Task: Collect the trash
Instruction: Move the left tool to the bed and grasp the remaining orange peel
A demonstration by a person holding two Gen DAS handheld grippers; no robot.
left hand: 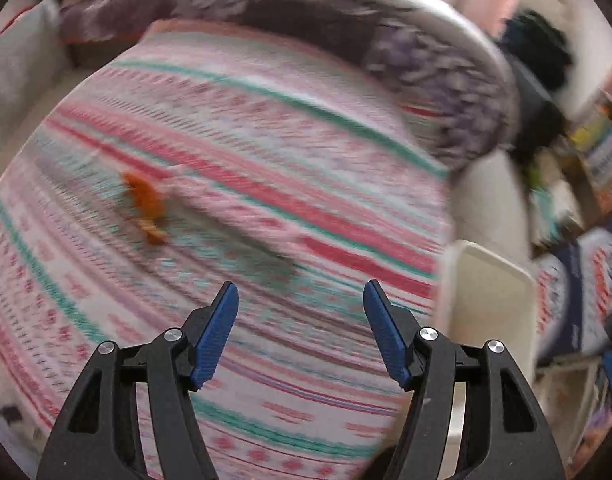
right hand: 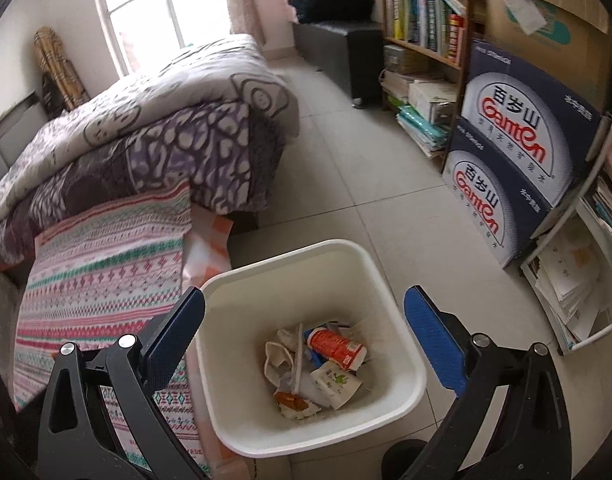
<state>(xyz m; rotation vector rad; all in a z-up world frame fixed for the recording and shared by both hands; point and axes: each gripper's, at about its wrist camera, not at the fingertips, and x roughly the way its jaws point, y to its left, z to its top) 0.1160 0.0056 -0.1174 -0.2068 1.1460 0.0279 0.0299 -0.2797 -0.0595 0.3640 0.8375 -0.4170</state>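
An orange scrap of trash [left hand: 146, 208] lies on the pink striped bedspread [left hand: 266, 152], up and left of my left gripper [left hand: 301, 292], whose blue pads stand open with nothing between them; this view is motion-blurred. A white waste bin [right hand: 385, 288] stands on the floor beside the bed and holds several pieces of trash, among them a red and white cup [right hand: 335, 348] and a small carton [right hand: 337, 386]. My right gripper [right hand: 304, 304] hangs over the bin, open and holding nothing. The bin's rim [left hand: 493, 280] also shows at the right of the left wrist view.
Folded quilts [right hand: 146, 120] are piled at the far end of the bed. Stacked blue water cartons [right hand: 517, 168], a bookshelf [right hand: 421, 12] and a white rack of papers [right hand: 577, 280] line the right side. Grey tiled floor [right hand: 345, 160] runs between bed and shelves.
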